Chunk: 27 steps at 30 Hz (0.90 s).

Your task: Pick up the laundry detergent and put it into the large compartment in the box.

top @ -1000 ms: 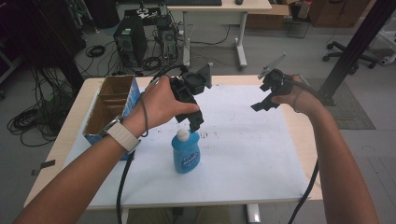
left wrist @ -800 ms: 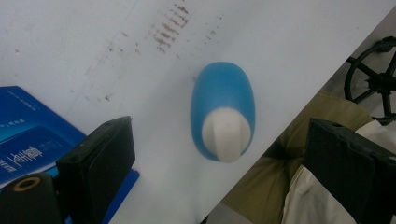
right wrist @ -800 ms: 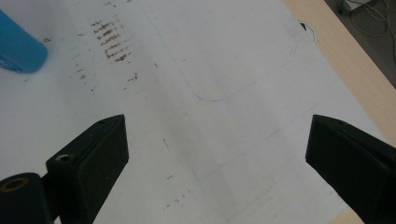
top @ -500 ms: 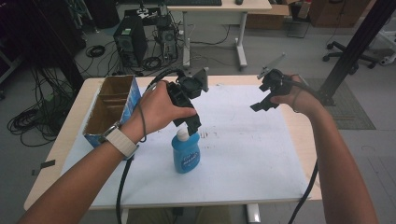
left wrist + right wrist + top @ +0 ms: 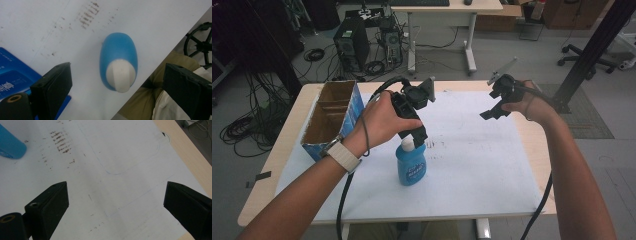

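A: Item one, the blue bottle (image 5: 410, 164). Location and condition to be entered.

B: Recorded upright on the white sheet (image 5: 472, 165) that covers the desk (image 5: 292, 130), just below the centre of the high view. A white cap (image 5: 121, 75) is fitted. In the left gripper view it is seen from above, at centre frame, between the two black fingers.

A: Item two, the left gripper (image 5: 417, 136).

B: Held directly over the bottle's cap, pointing down. Its fingers (image 5: 53, 85) are spread wide, nothing being grasped; whether the cap is touched cannot be told.

A: Item three, the right gripper (image 5: 490, 112).

B: Kept in the upper right of the high view, well apart from the bottle. Its fingers (image 5: 50, 201) are likewise released, with bare sheet seen between them and a corner of the bottle at the upper left of its own view.

A: Item four, surroundings.

B: An open cardboard box (image 5: 332, 116) is noted at the left of the high view, near the bottle.

A: Step in hand?

B: Judged to be the approach for a grasp of the bottle from above. The bottle is not yet held.

A: Next move?

B: A lowering of the left gripper is called for until the fingers flank the neck or cap, followed by a closing. The bottle should be kept centred between them, lest it be tipped.
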Each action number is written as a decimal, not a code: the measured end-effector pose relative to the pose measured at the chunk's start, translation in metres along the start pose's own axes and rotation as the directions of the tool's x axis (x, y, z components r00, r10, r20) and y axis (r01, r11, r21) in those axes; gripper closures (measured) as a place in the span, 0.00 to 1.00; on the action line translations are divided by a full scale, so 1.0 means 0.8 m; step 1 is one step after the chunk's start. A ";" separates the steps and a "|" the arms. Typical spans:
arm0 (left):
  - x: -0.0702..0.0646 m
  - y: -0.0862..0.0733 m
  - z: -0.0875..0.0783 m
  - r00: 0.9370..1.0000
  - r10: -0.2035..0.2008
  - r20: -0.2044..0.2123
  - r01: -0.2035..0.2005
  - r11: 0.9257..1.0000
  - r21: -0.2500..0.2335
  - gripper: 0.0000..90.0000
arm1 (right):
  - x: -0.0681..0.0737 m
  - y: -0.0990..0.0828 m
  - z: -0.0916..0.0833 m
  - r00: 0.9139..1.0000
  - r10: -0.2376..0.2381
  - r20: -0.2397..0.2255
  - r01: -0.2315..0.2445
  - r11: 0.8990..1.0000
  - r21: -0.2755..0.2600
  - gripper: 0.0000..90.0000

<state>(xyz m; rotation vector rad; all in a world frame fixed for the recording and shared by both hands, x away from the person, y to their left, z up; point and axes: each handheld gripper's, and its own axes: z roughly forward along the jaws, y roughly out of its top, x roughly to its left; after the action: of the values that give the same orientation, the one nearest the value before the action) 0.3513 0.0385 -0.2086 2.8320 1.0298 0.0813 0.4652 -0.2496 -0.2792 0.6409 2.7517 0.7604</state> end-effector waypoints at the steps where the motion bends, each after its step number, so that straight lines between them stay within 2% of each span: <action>1: 0.000 0.000 0.001 1.000 0.001 0.001 -0.001 1.000 -0.002 0.11 | 0.000 0.000 0.000 1.000 0.000 0.000 0.000 1.000 0.000 0.07; 17: -0.001 -0.004 0.025 1.000 -0.005 0.016 0.005 1.000 -0.003 0.10 | 0.001 0.001 0.001 1.000 -0.004 -0.003 0.004 1.000 0.000 0.07; 27: -0.001 -0.004 0.038 1.000 0.007 0.023 -0.007 1.000 0.005 0.10 | 0.001 0.000 0.000 1.000 -0.003 0.000 0.003 1.000 0.000 0.07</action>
<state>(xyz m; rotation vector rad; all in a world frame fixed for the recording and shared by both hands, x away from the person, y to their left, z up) 0.3515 0.0375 -0.2392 2.8342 1.0171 0.0472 0.4645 -0.2495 -0.2792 0.6370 2.7520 0.7598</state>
